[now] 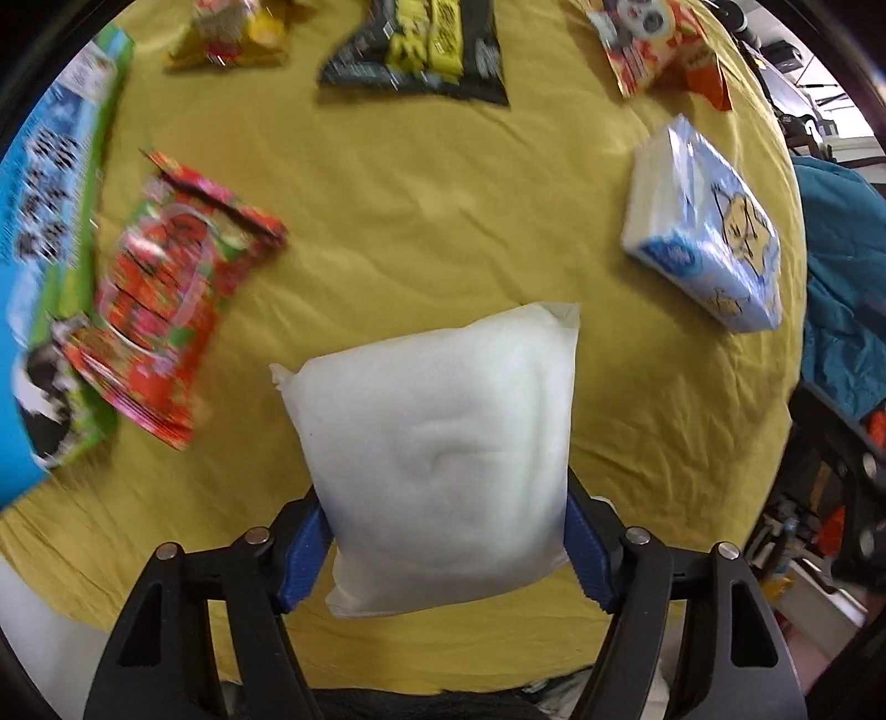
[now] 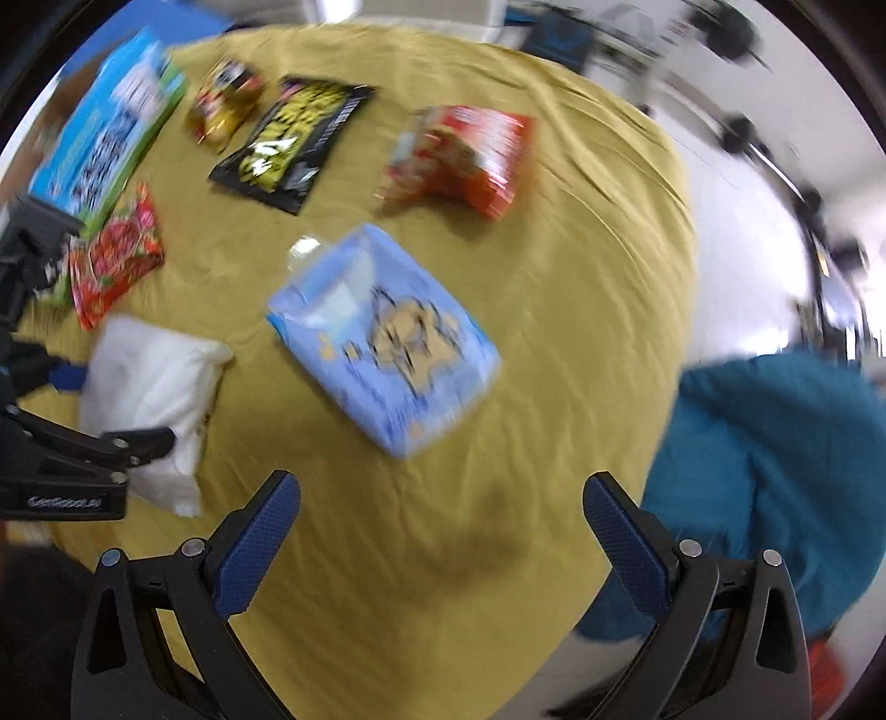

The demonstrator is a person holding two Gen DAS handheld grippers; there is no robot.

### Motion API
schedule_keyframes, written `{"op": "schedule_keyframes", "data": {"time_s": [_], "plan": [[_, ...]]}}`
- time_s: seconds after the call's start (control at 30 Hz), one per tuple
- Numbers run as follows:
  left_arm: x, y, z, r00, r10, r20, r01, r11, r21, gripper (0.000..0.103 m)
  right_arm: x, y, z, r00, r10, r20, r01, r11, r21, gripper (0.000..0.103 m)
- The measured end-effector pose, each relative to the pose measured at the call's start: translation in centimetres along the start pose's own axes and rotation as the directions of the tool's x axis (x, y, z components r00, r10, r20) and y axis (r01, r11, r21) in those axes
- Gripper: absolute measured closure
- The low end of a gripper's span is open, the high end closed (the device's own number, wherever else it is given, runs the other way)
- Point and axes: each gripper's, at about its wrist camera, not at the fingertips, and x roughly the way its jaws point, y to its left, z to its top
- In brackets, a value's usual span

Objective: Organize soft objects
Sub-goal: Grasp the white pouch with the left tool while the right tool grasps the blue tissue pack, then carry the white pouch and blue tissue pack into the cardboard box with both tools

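Observation:
My left gripper (image 1: 446,545) is shut on a white soft pillow pack (image 1: 437,443), its blue pads pressing both sides; it also shows in the right wrist view (image 2: 149,376) at the left. A light blue tissue pack (image 1: 706,227) lies to the right on the yellow cloth; in the right wrist view (image 2: 382,338) it lies ahead of my right gripper (image 2: 440,520), which is open and empty above the cloth. A red snack bag (image 1: 166,321) lies at the left.
A blue and green box (image 1: 50,221) sits at the far left. A black and yellow bag (image 1: 421,50), a yellow snack bag (image 1: 232,33) and a red-orange bag (image 1: 659,50) lie at the back. A teal cloth (image 2: 775,459) hangs off the table's right edge.

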Motion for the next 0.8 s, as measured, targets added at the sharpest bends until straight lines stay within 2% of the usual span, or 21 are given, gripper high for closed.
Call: {"op": "schedule_keyframes", "data": {"time_s": [0.2, 0.27, 0.37, 0.43, 0.47, 0.63, 0.7, 0.73, 0.8], "plan": [[-3.5, 1.3, 1.2, 0.993, 0.088, 0.074, -0.089, 0.996, 0.011, 0.032, 3.1, 2.2, 5.8, 0.996, -0.012, -0.094, -0.008, 0.979, -0.204, 0.000], [-4.3, 2.0, 2.3, 0.993, 0.091, 0.075, -0.092, 0.996, 0.004, 0.031, 4.7, 2.8, 7.3, 0.991, -0.031, -0.132, -0.004, 0.966, -0.259, 0.000], [-5.1, 2.3, 3.0, 0.994, 0.083, 0.067, -0.083, 0.997, 0.002, 0.031, 7.0, 3.2, 9.0, 0.979, -0.004, -0.204, -0.053, 0.960, -0.275, 0.000], [-5.0, 2.1, 3.2, 0.993, 0.091, 0.076, -0.092, 0.996, 0.010, 0.031, 7.8, 3.1, 9.5, 0.974, 0.009, -0.226, -0.068, 0.965, -0.255, 0.008], [-5.3, 2.2, 3.3, 0.993, 0.092, 0.077, -0.093, 0.996, 0.010, 0.031, 8.1, 3.0, 9.8, 0.971, 0.031, -0.238, -0.086, 0.971, -0.224, 0.016], [-5.8, 3.2, 2.8, 0.993, 0.079, 0.083, -0.080, 0.997, 0.003, 0.030, 7.9, 1.0, 10.1, 0.962, 0.119, -0.245, -0.118, 0.993, 0.019, 0.024], [-4.9, 2.6, 3.2, 0.994, 0.073, 0.087, -0.073, 0.997, -0.005, 0.030, 7.9, -0.4, 9.5, 0.950, 0.159, -0.268, -0.116, 0.979, 0.169, 0.025], [-5.3, 2.7, 3.1, 0.994, 0.070, 0.090, -0.069, 0.998, -0.010, 0.030, 8.1, -1.3, 8.8, 0.932, 0.205, -0.299, -0.117, 0.951, 0.286, 0.025], [-4.0, 2.9, 3.3, 0.993, 0.073, 0.095, -0.072, 0.997, -0.008, 0.030, 8.2, -2.1, 7.6, 0.911, 0.265, -0.316, -0.125, 0.908, 0.400, 0.025]]}}
